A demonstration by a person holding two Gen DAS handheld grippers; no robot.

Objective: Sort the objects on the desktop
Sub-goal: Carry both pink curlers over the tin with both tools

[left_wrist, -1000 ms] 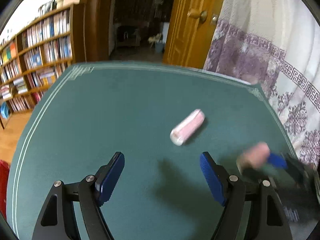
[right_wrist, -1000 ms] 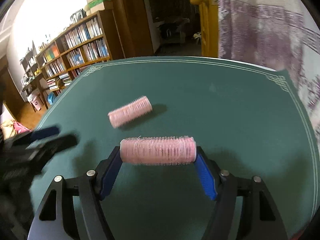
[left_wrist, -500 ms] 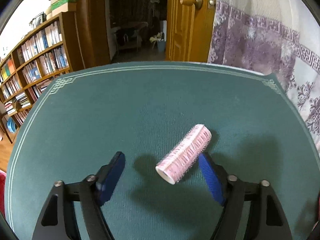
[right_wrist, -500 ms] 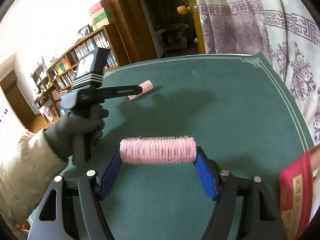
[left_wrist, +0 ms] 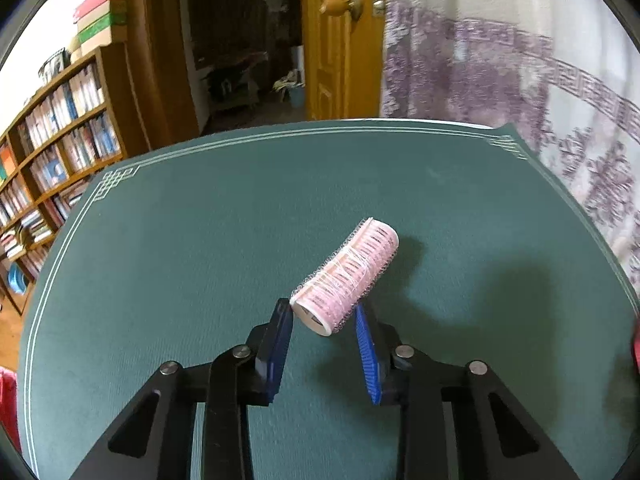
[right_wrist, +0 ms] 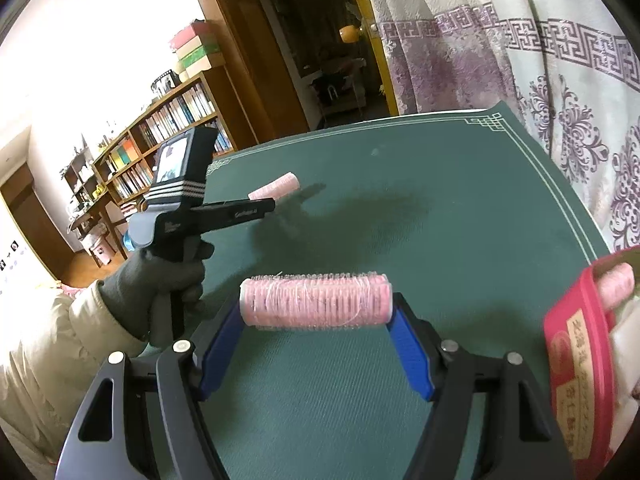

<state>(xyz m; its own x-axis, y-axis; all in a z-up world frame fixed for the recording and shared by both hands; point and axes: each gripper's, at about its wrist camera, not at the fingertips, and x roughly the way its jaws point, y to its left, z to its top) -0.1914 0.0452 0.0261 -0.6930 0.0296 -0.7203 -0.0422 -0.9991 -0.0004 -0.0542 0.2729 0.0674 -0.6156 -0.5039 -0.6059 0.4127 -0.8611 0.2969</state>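
A pink hair roller [left_wrist: 348, 272] lies slanted on the green table mat [left_wrist: 180, 240]. My left gripper [left_wrist: 322, 308] is shut on its near end, with both blue pads against its sides. From the right wrist view, the left gripper [right_wrist: 256, 210] is held by a gloved hand [right_wrist: 168, 276], and that roller [right_wrist: 280, 186] pokes out past its tip. My right gripper [right_wrist: 316, 308] is shut on a second pink hair roller [right_wrist: 316, 298], gripped end to end between the blue pads, above the mat.
A red box [right_wrist: 576, 360] sits at the right edge of the right wrist view, with another pink roller [right_wrist: 616, 284] in it. Bookshelves [left_wrist: 60, 128] stand beyond the table's left, an open doorway [left_wrist: 240, 40] behind it, and a patterned curtain [left_wrist: 520, 80] on the right.
The left gripper moved in on the lying roller and its jaws closed onto the roller's near end. The right gripper kept its roller, and the red box came further into view.
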